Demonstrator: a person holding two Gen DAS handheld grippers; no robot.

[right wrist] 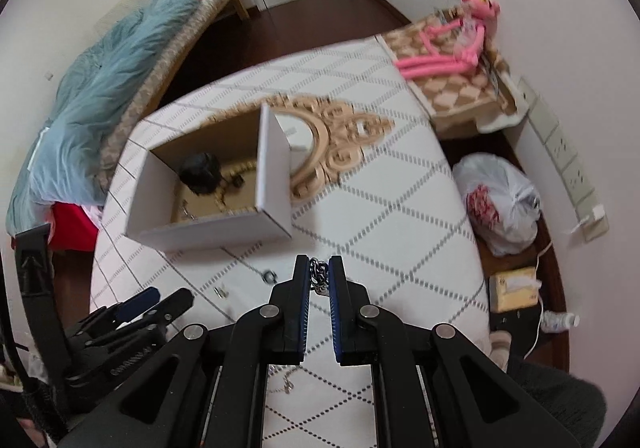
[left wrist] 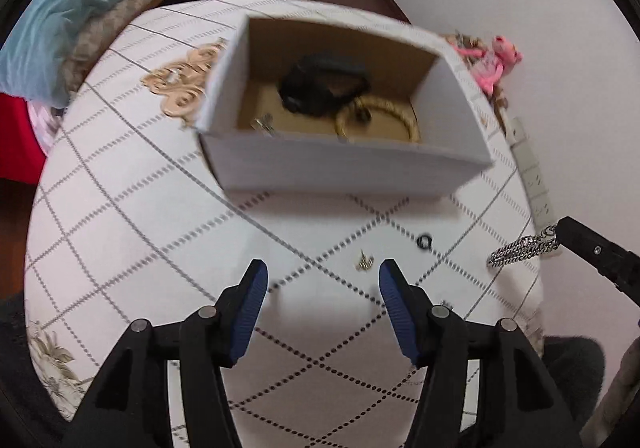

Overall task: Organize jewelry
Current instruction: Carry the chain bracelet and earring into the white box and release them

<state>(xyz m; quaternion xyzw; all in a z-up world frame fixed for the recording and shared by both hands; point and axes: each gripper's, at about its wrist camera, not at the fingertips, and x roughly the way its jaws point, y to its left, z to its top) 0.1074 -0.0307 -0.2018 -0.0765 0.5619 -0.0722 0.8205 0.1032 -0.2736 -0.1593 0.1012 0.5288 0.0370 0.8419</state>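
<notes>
An open white cardboard box (left wrist: 344, 168) stands on the white checked tablecloth (left wrist: 140, 216); it also shows in the right wrist view (right wrist: 212, 232). Inside lie a black band (left wrist: 320, 84), a gold bangle (left wrist: 400, 116) and a small silver piece (left wrist: 264, 125). On the cloth in front lie a small gold earring (left wrist: 365, 261) and a dark ring (left wrist: 424, 241). My left gripper (left wrist: 320, 280) is open and empty above the cloth. My right gripper (right wrist: 319, 268) is shut on a silver chain (right wrist: 319, 276), which hangs from its tip at the right in the left wrist view (left wrist: 520, 250).
An ornate gold-framed mirror (right wrist: 320, 140) lies behind the box. A pink plush toy (right wrist: 460, 40) sits on a checked box at the back right. A white plastic bag (right wrist: 500, 204) and a tissue box (right wrist: 514, 288) lie on the floor to the right. A thin necklace (right wrist: 286, 380) lies under my right gripper.
</notes>
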